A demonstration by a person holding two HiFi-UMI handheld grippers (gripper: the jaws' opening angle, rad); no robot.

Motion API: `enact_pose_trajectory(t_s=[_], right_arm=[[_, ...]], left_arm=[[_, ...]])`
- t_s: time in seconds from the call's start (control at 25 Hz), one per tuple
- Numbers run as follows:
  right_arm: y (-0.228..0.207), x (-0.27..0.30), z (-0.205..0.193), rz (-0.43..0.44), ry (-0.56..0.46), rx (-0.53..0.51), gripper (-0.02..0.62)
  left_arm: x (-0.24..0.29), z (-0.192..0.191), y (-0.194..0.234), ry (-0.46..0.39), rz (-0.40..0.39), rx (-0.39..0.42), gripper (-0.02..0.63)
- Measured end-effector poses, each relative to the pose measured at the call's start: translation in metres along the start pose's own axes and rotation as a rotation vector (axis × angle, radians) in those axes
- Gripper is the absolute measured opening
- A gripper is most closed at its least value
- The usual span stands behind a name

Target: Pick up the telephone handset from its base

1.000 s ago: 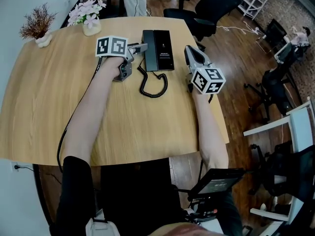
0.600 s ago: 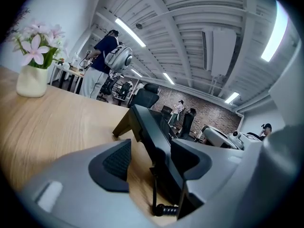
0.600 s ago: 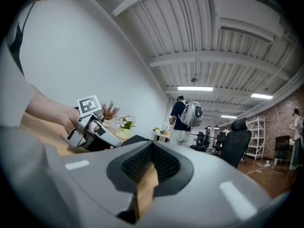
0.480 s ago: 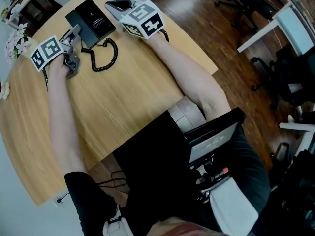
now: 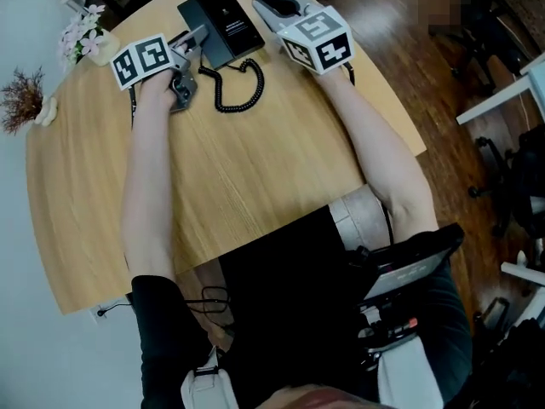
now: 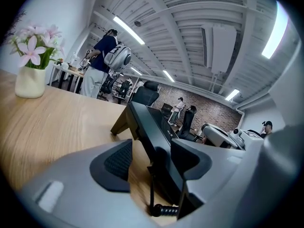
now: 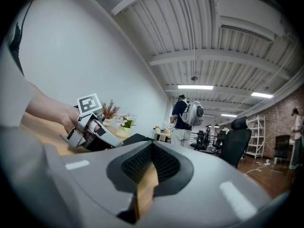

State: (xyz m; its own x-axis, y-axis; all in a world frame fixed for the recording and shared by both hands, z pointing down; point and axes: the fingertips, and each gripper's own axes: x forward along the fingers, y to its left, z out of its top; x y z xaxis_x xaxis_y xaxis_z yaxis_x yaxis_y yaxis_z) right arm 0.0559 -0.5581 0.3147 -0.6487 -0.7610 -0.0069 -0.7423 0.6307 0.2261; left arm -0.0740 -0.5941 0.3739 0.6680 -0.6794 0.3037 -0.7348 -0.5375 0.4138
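Phone (image 5: 223, 22) on table (image 5: 255, 169) | left gripper (image 5: 198, 36): jaws just opened, astride phone edge | right gripper (image 5: 272, 5): closed, empty

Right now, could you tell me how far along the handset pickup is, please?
Done: the left tool is lined up on the handset. In hand: its jaws, which have just been opening, straddle it without clamping. Left: closing and lifting it off the base, where it lies.

Black handset (image 5: 199, 32) lies cradled on its base (image 5: 235, 20).
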Motion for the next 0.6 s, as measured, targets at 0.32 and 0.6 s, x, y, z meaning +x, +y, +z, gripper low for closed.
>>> enact_pose_trajectory(t_s=[0.32,0.6], right_arm=[[0.0036,0.0052,0.0003,0.006,0.008,-0.007,0.003],[0.0058,0.0056,0.0014,0.007,0.007,-0.014,0.003]], left_arm=[[0.0011,-0.0014,0.0045,0.02,0.01,-0.001,0.252],[0.0073,-0.002,-0.0014,0.022,-0.021,-0.023,0.196]])
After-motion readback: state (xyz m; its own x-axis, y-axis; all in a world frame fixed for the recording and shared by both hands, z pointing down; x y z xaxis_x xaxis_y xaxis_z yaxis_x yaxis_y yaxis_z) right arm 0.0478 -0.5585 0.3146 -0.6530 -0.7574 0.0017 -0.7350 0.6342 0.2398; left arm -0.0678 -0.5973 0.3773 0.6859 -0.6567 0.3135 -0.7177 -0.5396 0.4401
